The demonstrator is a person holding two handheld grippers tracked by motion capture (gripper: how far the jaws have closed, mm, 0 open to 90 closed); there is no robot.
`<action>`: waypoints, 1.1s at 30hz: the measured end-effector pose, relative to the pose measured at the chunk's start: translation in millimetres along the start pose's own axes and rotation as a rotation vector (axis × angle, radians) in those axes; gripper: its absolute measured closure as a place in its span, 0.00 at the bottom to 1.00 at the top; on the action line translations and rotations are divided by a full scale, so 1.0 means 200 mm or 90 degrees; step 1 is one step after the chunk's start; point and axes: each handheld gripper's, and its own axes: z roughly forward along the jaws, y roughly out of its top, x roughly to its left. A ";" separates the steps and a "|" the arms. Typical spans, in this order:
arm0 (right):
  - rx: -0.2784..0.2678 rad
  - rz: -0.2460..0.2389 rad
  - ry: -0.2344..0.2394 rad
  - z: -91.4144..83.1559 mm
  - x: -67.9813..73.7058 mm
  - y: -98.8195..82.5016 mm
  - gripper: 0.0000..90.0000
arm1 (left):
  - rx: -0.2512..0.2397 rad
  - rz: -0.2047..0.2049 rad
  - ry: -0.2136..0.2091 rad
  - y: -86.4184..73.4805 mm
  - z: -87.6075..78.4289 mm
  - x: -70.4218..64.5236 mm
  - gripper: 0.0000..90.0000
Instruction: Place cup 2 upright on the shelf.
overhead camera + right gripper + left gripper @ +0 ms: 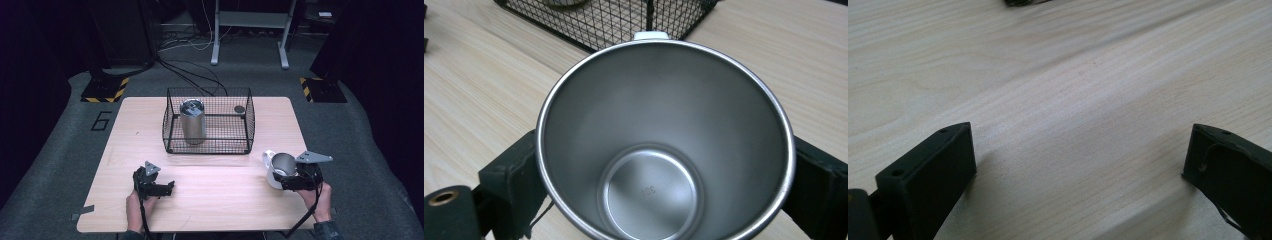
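Right tongs clamped on a steel mug; left tongs idle and apart.

The worktop carries a wire basket holding a steel tumbler. The mug, near the right edge, looks rigid, light and probably slippery; gripping across its wall below the rim seems best. The right tongs squeeze both sides, hand low. The left tongs rest spread over bare wood.

Both black two-jaw grippers, left and right, carry grey three-cornered plates and trailing black cables; blocky black fingers show screw holes; a dark sleeve covers the right wrist.
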 end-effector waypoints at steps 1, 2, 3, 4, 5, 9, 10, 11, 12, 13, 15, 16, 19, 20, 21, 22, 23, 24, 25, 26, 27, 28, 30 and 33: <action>0.000 0.000 0.000 0.00 0.00 0.00 0.07 | 0.000 0.000 0.000 0.00 0.00 0.00 0.00; -0.003 -0.001 0.002 0.00 0.00 0.01 0.07 | 0.000 0.000 0.000 0.00 0.00 0.00 0.00; -0.006 -0.003 0.004 -0.02 0.02 0.03 0.07 | 0.000 0.000 0.000 0.00 0.00 0.00 0.00; -0.006 -0.003 0.004 -0.02 0.02 0.03 0.07 | 0.000 0.000 0.000 0.00 0.00 0.00 0.00; -0.006 -0.006 0.008 -0.02 0.02 0.04 0.07 | 0.000 0.001 0.000 0.00 0.00 0.00 0.00; -0.011 -0.008 0.016 -0.03 0.04 0.09 0.07 | 0.000 0.000 0.000 0.00 0.00 0.00 0.00; -0.010 -0.013 0.017 -0.03 0.05 0.10 0.07 | 0.000 0.000 0.000 0.00 0.00 0.00 0.00; -0.011 -0.014 0.016 -0.03 0.05 0.11 0.07 | 0.000 0.000 0.000 0.00 0.00 0.00 0.00; -0.011 -0.014 0.016 -0.03 0.05 0.11 0.07 | 0.000 0.000 0.000 0.00 0.00 0.00 0.00; -0.012 -0.016 0.022 -0.04 0.05 0.13 0.07 | -0.001 -0.001 0.000 0.00 0.00 0.00 0.00; -0.017 -0.015 0.030 -0.04 0.06 0.14 0.07 | 0.000 0.000 0.000 0.00 0.00 0.00 0.00; -0.016 -0.016 0.032 -0.04 0.06 0.15 0.07 | 0.000 0.000 0.000 0.00 0.00 0.00 0.00; -0.015 -0.018 0.043 -0.03 0.07 0.17 0.07 | 0.001 0.001 0.002 0.00 0.00 0.00 0.00; -0.015 -0.016 0.045 -0.03 0.07 0.18 0.07 | 0.004 0.002 0.001 0.00 0.00 0.00 0.00; -0.014 -0.017 0.048 -0.03 0.08 0.19 0.07 | 0.003 0.002 0.001 0.00 0.00 0.00 0.00; -0.014 -0.016 0.049 -0.03 0.08 0.20 0.07 | 0.003 0.002 0.001 0.00 0.00 0.00 0.00; -0.013 -0.019 0.049 -0.03 0.09 0.21 0.07 | 0.003 0.002 0.001 0.00 0.00 0.00 0.00; -0.016 -0.019 0.051 -0.03 0.09 0.21 0.07 | 0.005 0.002 0.000 0.00 0.00 0.00 0.00; -0.018 -0.017 0.054 -0.02 0.10 0.22 0.07 | 0.005 0.002 0.000 0.00 0.00 0.00 0.00; -0.018 -0.021 0.056 -0.02 0.10 0.23 0.07 | 0.003 0.002 0.000 0.00 0.00 0.00 0.00; -0.018 -0.021 0.056 -0.02 0.10 0.23 0.07 | 0.003 0.002 0.000 0.00 0.00 0.00 0.00; -0.018 -0.024 0.064 -0.03 0.11 0.25 0.07 | 0.003 0.002 0.000 0.00 0.00 0.00 0.00; -0.022 -0.027 0.069 -0.02 0.12 0.27 0.07 | 0.003 0.002 0.000 0.00 0.00 0.00 0.00; -0.021 -0.027 0.070 -0.02 0.13 0.29 0.07 | 0.002 0.000 0.000 0.00 0.00 0.00 0.00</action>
